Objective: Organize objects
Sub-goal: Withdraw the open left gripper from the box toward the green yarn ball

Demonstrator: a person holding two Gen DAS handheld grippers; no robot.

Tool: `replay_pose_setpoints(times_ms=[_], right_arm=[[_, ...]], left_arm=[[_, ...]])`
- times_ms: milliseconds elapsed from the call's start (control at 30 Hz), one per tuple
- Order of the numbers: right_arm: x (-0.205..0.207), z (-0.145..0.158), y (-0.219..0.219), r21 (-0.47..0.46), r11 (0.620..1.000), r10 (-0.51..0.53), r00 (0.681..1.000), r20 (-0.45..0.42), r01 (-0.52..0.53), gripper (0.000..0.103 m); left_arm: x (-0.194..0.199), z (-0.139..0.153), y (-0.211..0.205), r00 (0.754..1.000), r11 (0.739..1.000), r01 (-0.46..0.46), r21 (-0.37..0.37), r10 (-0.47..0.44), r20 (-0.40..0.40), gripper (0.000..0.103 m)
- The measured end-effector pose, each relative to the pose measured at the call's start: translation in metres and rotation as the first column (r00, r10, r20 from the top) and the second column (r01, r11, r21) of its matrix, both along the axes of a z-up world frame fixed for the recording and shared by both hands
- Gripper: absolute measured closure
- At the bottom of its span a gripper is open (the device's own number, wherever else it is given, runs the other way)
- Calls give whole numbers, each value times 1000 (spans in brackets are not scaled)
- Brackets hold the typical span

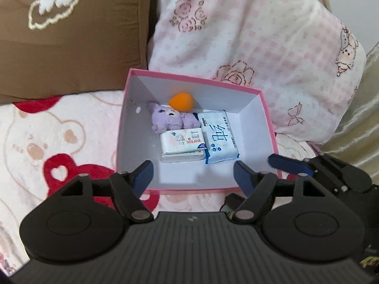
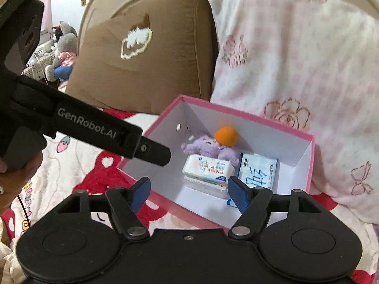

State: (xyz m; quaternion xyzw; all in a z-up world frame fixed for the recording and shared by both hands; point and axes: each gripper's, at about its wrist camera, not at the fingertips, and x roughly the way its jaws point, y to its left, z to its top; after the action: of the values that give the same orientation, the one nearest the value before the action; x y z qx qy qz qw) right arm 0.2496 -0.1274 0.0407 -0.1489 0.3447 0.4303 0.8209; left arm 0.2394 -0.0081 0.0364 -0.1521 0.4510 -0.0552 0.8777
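A pink box [image 1: 189, 191] with white inner walls [image 2: 260, 132] stands open on the bed. Inside lie an orange egg-shaped sponge [image 1: 181, 102] [image 2: 226, 136], a purple plush toy [image 1: 173, 118] [image 2: 208, 148], a white tissue pack [image 1: 182, 143] [image 2: 208, 169] and a blue-and-white wipes pack [image 1: 219, 137] [image 2: 258, 172]. My left gripper [image 1: 193, 176] hovers over the box's near edge, open and empty. My right gripper [image 2: 189, 193] is also open and empty above the near side. One of its blue fingers [image 1: 286, 165] shows at the right of the left wrist view.
A brown cushion [image 1: 71, 35] and a pink floral pillow [image 1: 260, 35] lean behind the box. The box rests on a red-and-white bear-print cover [image 1: 47, 142]. Plush toys [image 2: 62, 54] sit far left. A hand [image 2: 14, 177] holds the left gripper's black body [image 2: 94, 127].
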Motion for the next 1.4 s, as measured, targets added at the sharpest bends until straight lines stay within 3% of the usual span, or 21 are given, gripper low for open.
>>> replay_pose_setpoints(times_ms=[167,333,567,867,1100,1300,1400], right_arm=[[-7,9,-15,16,999,-38,999,35,38,11],[-11,11,-30,10,998,-66,997,31,65,11],[-27,23,-48,30,998,-47,999,6,46,11],[-55,43,-67,-16,1000,14,1000,12,-13,11],[-77,44,-77,-51,998,39,999,20,-38,11],[-97,37,-81,-79,995,60,998,24,-58,11],[-102,33,-82,-88,994,59,998,14,-58,11]], left_arm=[[-22,17,6,1000,999,-30,19,30,8,17],[-36,28,1,999,997,-48,57,48,-1,6],[-56,37,-12,999,994,-42,103,45,-31,4],[-83,44,-19,1000,997,4,77,-3,-13,4],[-95,27,-16,998,1000,-16,13,16,-56,4],[-111,16,-22,998,999,22,26,-21,-66,4],[-120,14,-28,998,997,39,66,-35,-61,4]])
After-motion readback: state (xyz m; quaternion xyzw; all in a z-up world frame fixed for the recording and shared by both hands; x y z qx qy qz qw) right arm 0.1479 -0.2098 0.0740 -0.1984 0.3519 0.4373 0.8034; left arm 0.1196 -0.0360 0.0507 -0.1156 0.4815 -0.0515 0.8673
